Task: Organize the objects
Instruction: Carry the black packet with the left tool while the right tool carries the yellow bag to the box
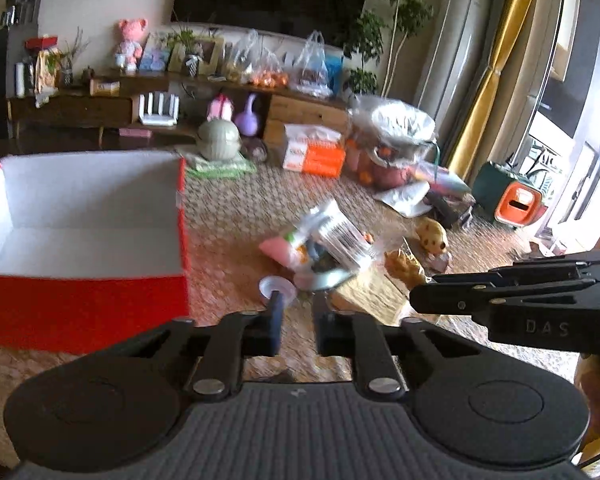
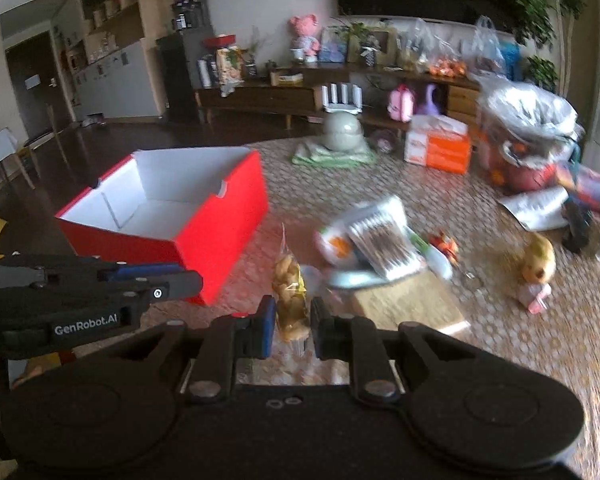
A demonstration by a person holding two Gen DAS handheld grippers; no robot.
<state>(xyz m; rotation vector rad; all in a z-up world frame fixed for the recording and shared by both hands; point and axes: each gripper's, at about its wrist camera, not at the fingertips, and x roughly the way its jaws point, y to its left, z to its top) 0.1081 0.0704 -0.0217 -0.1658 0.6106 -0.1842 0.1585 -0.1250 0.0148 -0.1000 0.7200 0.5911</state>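
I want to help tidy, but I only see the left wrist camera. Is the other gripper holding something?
Observer: Yes. The right wrist view shows the right gripper shut on a snack bag.
Operator: Is anything in the red box? Its front wall blocks me.
Observer: The right view looks into the box from the side. The white floor it shows has nothing on it.
Operator: Where's my gripper from there?
Observer: The left gripper shows side-on, in front of the box's near corner.
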